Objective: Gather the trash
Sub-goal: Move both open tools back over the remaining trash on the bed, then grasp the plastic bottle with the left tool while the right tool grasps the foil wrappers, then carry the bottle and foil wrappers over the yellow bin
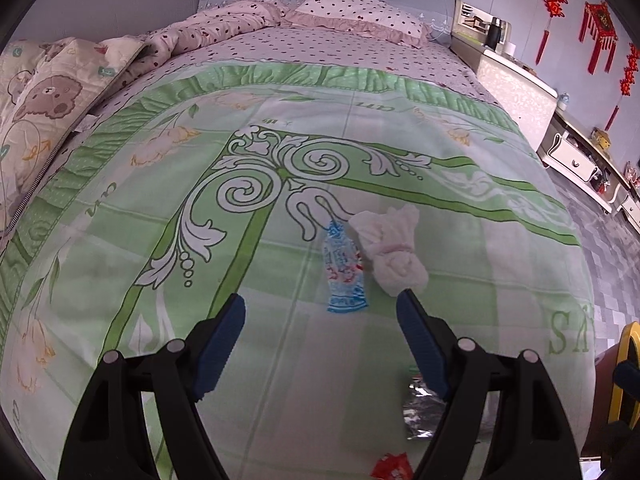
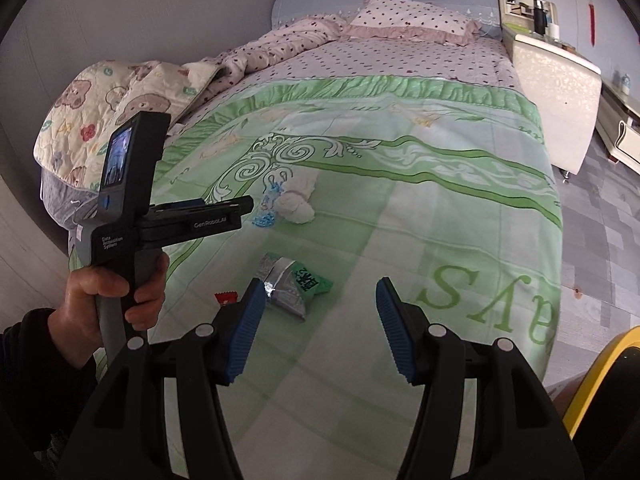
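Trash lies on the green patterned bedsheet (image 1: 280, 360). A blue-and-white wrapper (image 1: 345, 272) lies just beyond my left gripper (image 1: 320, 304), which is open and holds nothing. A crumpled white tissue (image 1: 394, 248) touches the wrapper's right side. A silver foil bag (image 1: 418, 408) shows beside the right finger, and a red wrapper (image 1: 392, 468) lies at the bottom edge. In the right wrist view my right gripper (image 2: 322, 286) is open and holds nothing, and the silver-and-green bag (image 2: 294, 284) lies by its left fingertip. The red wrapper (image 2: 226, 298), blue wrapper (image 2: 267, 208) and tissue (image 2: 298, 206) lie further left. A hand (image 2: 108, 292) holds the left gripper (image 2: 248, 208).
Folded quilts (image 1: 48, 92) lie along the bed's left side and a spotted pillow (image 1: 356, 12) lies at the head. A white cabinet (image 2: 556, 80) stands beside the bed on the right. A yellow rim (image 2: 600, 376) shows at the bottom right, over grey tiled floor (image 2: 600, 248).
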`<state>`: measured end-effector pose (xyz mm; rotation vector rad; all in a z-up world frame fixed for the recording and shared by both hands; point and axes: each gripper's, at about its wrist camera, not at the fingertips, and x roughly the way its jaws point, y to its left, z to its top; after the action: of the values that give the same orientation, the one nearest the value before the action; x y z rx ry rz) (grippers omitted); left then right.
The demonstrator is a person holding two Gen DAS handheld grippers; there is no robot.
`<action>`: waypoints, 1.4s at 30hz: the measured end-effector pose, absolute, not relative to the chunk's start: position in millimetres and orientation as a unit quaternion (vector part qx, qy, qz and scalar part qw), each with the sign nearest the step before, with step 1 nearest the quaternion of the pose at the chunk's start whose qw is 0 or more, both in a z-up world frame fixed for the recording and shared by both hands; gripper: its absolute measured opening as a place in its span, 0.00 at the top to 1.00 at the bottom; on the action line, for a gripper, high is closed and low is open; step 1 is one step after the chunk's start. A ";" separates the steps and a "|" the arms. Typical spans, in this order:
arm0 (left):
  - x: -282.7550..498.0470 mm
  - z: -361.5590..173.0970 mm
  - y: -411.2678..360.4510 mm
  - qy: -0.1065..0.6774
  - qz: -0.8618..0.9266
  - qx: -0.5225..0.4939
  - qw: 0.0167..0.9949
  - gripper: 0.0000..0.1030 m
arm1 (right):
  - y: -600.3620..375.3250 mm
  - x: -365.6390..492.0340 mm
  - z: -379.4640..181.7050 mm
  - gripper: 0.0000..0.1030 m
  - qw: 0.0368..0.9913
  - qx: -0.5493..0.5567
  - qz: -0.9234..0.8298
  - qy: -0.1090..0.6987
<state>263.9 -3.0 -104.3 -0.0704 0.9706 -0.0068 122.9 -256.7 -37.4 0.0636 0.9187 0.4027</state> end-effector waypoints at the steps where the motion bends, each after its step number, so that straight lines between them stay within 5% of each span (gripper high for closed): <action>1: 267.1 -108.3 0.8 0.469 -0.001 -0.037 0.882 0.27 | -251.7 125.9 -42.6 0.47 0.873 0.027 0.197 0.444; 16: 310.7 -145.4 -1.7 0.491 -0.016 -0.028 0.871 0.28 | -210.6 163.7 -96.4 0.47 0.850 -0.003 0.220 0.479; 27: 326.0 -160.9 -2.7 0.476 -0.006 -0.002 0.880 0.57 | -198.4 185.6 -120.0 0.56 0.844 -0.014 0.226 0.486; 35: 328.1 -160.0 7.4 0.460 0.001 -0.014 0.888 0.90 | -197.6 192.2 -128.4 0.72 0.844 -0.020 0.215 0.491; 42: 325.7 -157.1 12.2 0.455 -0.003 -0.026 0.890 0.94 | -198.4 190.3 -124.7 0.74 0.847 -0.017 0.219 0.484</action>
<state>325.7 12.2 -157.1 -0.0550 0.9448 -0.0055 190.3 -198.4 -124.7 -0.0356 1.0197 0.4607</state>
